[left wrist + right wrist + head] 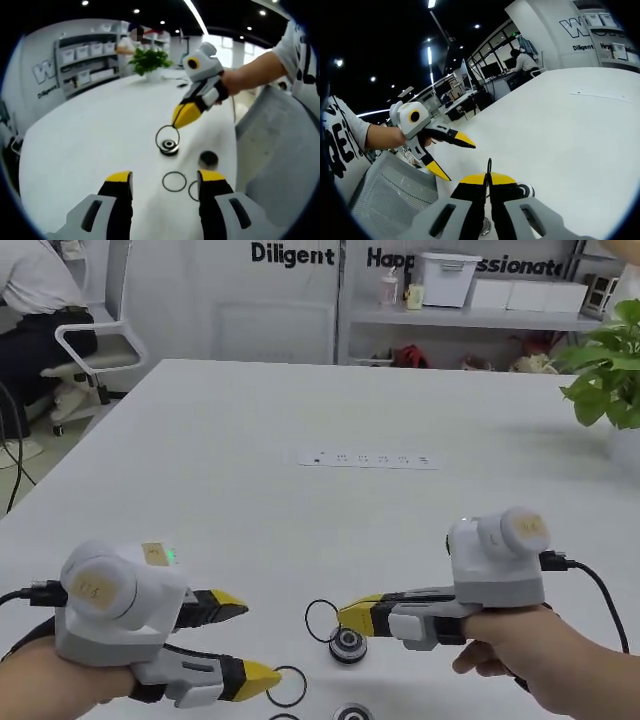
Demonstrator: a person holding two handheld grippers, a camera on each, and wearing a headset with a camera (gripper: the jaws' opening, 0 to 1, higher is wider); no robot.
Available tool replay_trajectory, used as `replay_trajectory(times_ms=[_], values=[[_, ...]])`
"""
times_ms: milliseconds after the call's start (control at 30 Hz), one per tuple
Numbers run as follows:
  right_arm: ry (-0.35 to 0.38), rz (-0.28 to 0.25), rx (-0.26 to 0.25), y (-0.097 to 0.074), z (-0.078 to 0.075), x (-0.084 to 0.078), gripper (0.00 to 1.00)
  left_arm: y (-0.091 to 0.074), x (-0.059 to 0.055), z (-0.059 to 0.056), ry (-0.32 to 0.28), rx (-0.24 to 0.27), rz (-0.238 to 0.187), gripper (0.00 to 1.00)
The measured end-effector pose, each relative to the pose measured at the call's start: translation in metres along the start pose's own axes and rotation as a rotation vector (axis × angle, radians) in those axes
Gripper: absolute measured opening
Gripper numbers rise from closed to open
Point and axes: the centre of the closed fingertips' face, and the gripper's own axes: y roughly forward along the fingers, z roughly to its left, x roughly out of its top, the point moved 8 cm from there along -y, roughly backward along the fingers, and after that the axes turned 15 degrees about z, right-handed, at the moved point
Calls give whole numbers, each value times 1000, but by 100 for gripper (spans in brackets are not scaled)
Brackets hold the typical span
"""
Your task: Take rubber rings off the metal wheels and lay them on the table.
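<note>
- Rubber ring point(307, 621) is tricky in the right gripper view: we only get it edge-on, a thin dark line sticking up between the jaws.
- Metal wheel point(347, 643) sits on the table point(300, 410) right below that ring. We can't tell if the two touch.
- A second wheel point(352, 712) is chopped off by the bottom edge of the head view.
- In the left gripper view, a partly hidden ring point(189, 190) is tucked behind one jaw.
- The right gripper point(345, 617) has its jaws pinched together on the rubber ring.
- The left gripper point(240, 640) has its jaws wide apart, gripping nothing. Its lower tip is just beside a loose ring point(305, 686) lying flat on the table.
</note>
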Motion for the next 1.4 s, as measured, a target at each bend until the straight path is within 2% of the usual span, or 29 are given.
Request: replay_trajectory(times_ms=[333, 800, 1133, 1400], values=[[-18, 21, 12, 6, 7, 2, 0, -10, -12, 1, -18, 18, 5, 53], [-47, 44, 39, 21, 18, 9, 0, -25, -22, 5, -36, 50, 0, 54], [-62, 62, 57, 34, 21, 12, 0, -34, -34, 9, -68, 77, -2, 54], [-73, 80, 64, 44, 20, 14, 0, -41, -39, 14, -85, 95, -5, 54]])
